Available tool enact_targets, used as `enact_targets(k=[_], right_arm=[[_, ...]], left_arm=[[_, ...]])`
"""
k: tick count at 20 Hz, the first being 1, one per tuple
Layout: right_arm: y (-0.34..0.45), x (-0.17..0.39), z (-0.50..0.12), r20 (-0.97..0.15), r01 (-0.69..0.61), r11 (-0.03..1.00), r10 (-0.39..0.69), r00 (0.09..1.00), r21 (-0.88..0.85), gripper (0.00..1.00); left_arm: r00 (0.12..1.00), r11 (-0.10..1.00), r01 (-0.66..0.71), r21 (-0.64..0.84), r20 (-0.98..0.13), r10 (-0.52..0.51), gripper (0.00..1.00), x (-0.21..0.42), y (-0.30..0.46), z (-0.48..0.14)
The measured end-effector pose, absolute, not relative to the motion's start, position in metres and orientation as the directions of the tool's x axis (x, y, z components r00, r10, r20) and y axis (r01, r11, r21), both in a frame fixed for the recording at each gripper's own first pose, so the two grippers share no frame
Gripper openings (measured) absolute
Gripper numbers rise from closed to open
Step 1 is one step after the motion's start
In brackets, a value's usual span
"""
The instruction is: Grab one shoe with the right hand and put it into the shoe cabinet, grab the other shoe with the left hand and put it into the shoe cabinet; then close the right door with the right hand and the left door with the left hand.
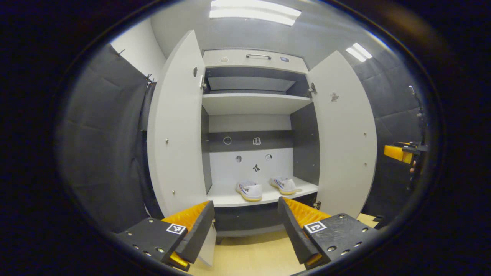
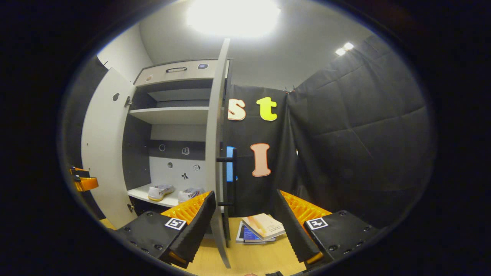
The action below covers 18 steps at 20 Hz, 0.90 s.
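Observation:
Two white shoes with yellow soles, one on the left (image 1: 249,191) and one on the right (image 1: 284,185), sit side by side on the lower shelf of the shoe cabinet (image 1: 249,103). Both doors stand wide: the left door (image 1: 177,130) and the right door (image 1: 345,134). My left gripper (image 1: 245,226) is open and empty, facing the cabinet from a short way back. My right gripper (image 2: 243,220) is open and empty, right beside the edge of the right door (image 2: 216,153), whose black handle (image 2: 230,176) lies just ahead. The shoes (image 2: 161,191) also show in the right gripper view.
A small stack of books (image 2: 259,228) lies on the wooden floor (image 2: 245,257) just right of the right door. Black quilted cloth walls (image 2: 345,145) close in the right side. The other gripper shows at the far right (image 1: 401,152) and at the far left (image 2: 82,180).

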State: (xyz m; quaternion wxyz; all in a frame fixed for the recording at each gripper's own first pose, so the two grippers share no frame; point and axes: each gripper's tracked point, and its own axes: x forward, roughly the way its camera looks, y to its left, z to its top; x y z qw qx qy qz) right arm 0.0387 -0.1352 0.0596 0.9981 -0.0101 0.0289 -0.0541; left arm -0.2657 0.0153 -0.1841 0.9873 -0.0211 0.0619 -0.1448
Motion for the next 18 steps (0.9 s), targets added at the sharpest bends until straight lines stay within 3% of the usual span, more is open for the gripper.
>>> enact_targets(k=[5,11,12,18], right_arm=[[-0.170,0.067,0.055,-0.078,0.225,0.973,-0.228,0.970,-0.048,0.95],[-0.153,0.085,0.037,-0.116,0.244,0.964,-0.256,0.960,-0.103,0.95],[-0.152,0.087,0.034,-0.111,0.246,0.961,-0.260,0.959,-0.126,0.87],[-0.123,0.083,0.035,-0.116,0.222,0.972,-0.229,0.966,-0.070,0.91]], left_arm=[[0.962,0.967,0.247,-0.058,-0.104,-0.252,0.95,-0.280,0.036,-0.176],[0.978,0.982,0.180,-0.048,-0.099,-0.184,0.95,-0.292,0.080,-0.170],[0.980,0.984,0.170,-0.044,-0.099,-0.174,0.95,-0.292,0.087,-0.169],[0.989,0.991,0.108,-0.078,-0.095,-0.116,0.96,-0.294,0.120,-0.169]])
